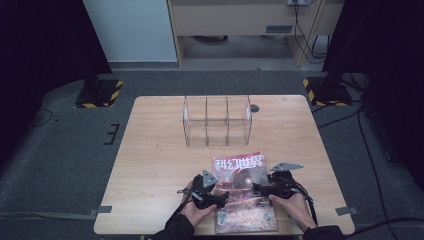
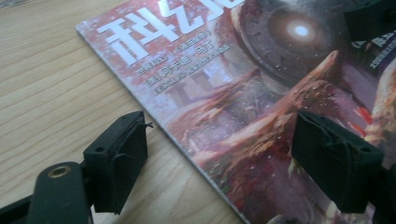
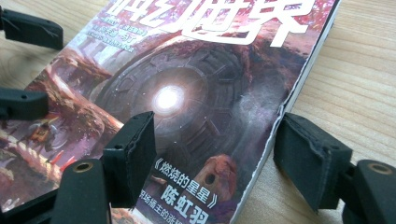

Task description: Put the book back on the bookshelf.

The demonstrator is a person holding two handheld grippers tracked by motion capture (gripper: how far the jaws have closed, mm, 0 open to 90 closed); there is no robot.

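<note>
A magazine (image 1: 244,192) with a reddish cover and white characters lies flat near the table's front edge. My left gripper (image 1: 220,196) is at its left edge and my right gripper (image 1: 259,189) is on its right part, each held by a hand. In the left gripper view, the left gripper (image 2: 219,154) is open, one jaw over bare wood and the other over the magazine (image 2: 261,102). In the right gripper view, the right gripper (image 3: 215,149) is open astride the magazine's (image 3: 187,93) worn right edge. Nothing is pinched by either.
A clear three-compartment organizer (image 1: 217,120) stands upright at the middle back of the wooden table (image 1: 150,165). A small dark round spot (image 1: 254,108) sits just behind it. Two stand bases with striped tape (image 1: 100,92) (image 1: 325,90) rest on the floor beyond the table's far corners.
</note>
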